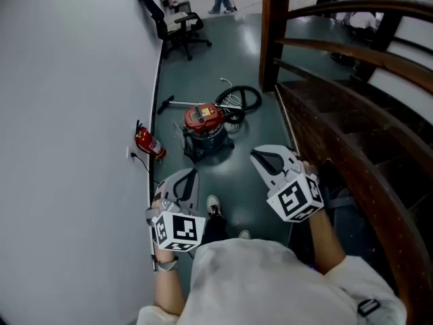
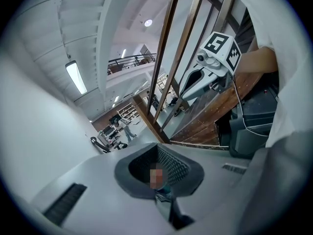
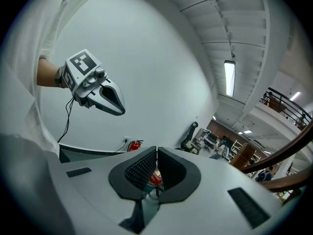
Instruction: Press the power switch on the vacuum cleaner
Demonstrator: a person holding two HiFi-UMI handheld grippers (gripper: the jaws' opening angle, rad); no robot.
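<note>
The vacuum cleaner (image 1: 205, 124), with a red top on a dark drum, stands on the green floor a few steps ahead of me. Its black hose (image 1: 241, 99) lies coiled behind it, and a wand (image 1: 177, 103) lies to its left. I cannot make out its power switch from here. My left gripper (image 1: 190, 175) is held low at the left, shut and empty. My right gripper (image 1: 261, 156) is at the right, also shut and empty, well short of the vacuum. In the right gripper view a sliver of the red vacuum (image 3: 155, 178) shows through the slit between the jaws (image 3: 156, 152).
A red fire extinguisher (image 1: 150, 143) stands by the white wall (image 1: 67, 114) at the left, beside a socket with a cord. A wooden staircase (image 1: 352, 114) with a post (image 1: 272, 32) runs along the right. A black office chair (image 1: 177, 24) stands farther back. My shoes (image 1: 214, 206) show below.
</note>
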